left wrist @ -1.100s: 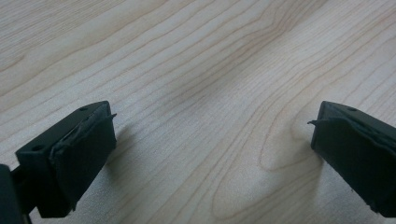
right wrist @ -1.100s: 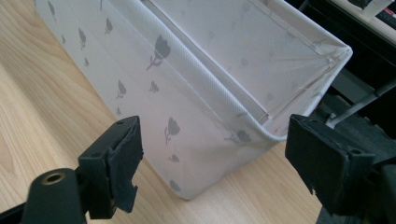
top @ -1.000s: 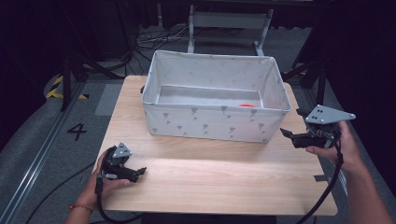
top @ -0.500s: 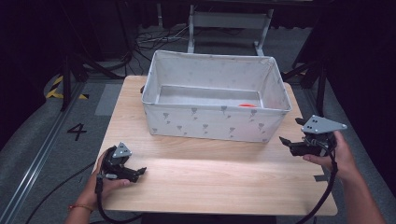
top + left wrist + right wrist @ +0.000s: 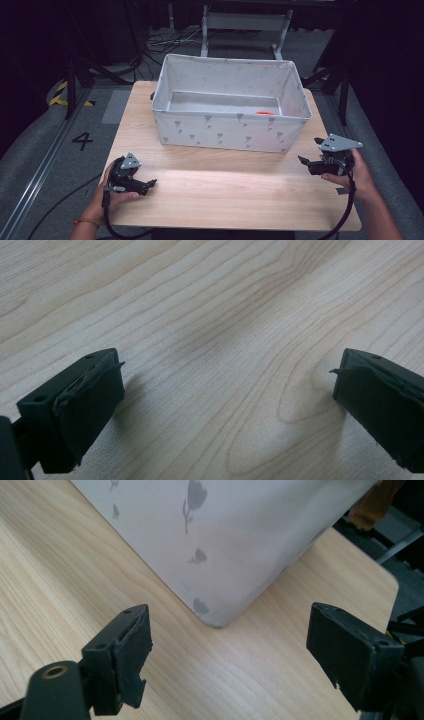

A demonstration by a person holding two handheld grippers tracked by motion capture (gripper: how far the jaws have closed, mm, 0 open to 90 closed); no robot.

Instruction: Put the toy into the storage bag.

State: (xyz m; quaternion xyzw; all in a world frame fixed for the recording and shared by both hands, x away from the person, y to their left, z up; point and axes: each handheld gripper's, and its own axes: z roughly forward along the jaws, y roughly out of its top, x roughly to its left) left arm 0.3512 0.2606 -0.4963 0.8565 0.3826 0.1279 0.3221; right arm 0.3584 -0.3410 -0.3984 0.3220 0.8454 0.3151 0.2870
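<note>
A white fabric bin (image 5: 230, 131) with a grey flower print stands on the far half of the wooden table (image 5: 225, 195). A small orange thing (image 5: 262, 113) lies on the bin's floor near its right end. My left gripper (image 5: 148, 186) rests low over the table's near left part, open, with only bare wood between its jaws (image 5: 227, 375). My right gripper (image 5: 308, 151) hovers near the table's right edge, just off the bin's near right corner (image 5: 220, 615). It is open (image 5: 230, 630) and holds nothing.
Bare wood stretches between the two grippers along the near half of the table. A metal frame (image 5: 245, 22) and cables (image 5: 150, 42) lie on the floor behind the table. A "4" (image 5: 82, 141) is marked on the floor at left.
My right gripper has come down and toward the near side, ending by the bin's near right corner. The left gripper has stayed put.
</note>
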